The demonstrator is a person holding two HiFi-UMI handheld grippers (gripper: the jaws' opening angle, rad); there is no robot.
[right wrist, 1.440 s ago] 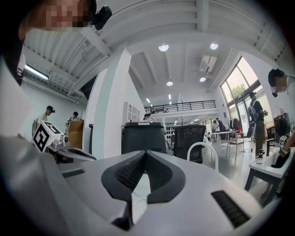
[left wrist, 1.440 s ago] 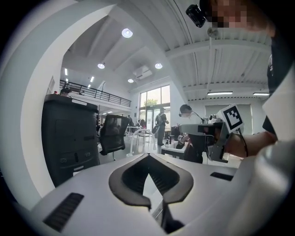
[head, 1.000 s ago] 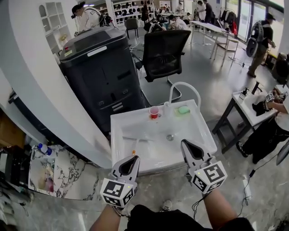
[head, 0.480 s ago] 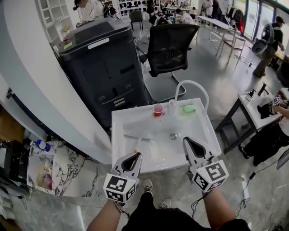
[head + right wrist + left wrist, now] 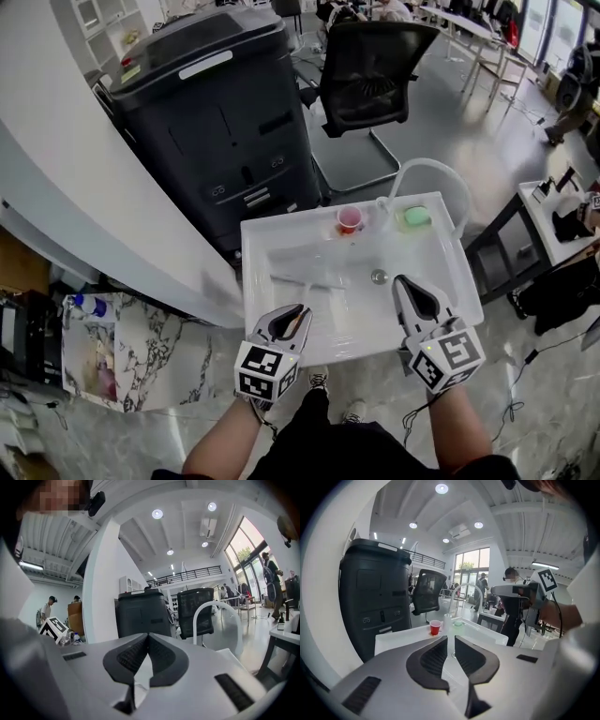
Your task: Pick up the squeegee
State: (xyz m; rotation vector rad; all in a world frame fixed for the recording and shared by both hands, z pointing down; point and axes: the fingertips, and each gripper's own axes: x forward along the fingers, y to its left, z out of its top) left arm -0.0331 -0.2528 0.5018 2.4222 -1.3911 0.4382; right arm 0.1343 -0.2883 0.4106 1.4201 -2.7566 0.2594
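my left gripper (image 5: 298, 312) hangs over the near edge of the white sink (image 5: 258, 246), tips above the basin. its jaws stand a narrow slit apart and have just been opening. nothing is pressed between the pads, and in the left gripper view only the white basin shows through the slit.

my right gripper (image 5: 402, 280) reaches over the near right part of the basin, close beside the drain (image 5: 379, 277). its jaws are closed tip to tip with nothing in them.

the squeegee (image 5: 314, 281) lies flat on the basin floor, pale and hard to make out against the white. it is just ahead of my left gripper's tips and left of the drain. i cannot tell whether the left jaws touch it.

on the far rim stand a red cup (image 5: 349, 219) and a green piece (image 5: 415, 216), either side of the foot of a white curved pipe (image 5: 433, 167). behind the sink are a black machine (image 5: 216, 122) and a black office chair (image 5: 370, 70).
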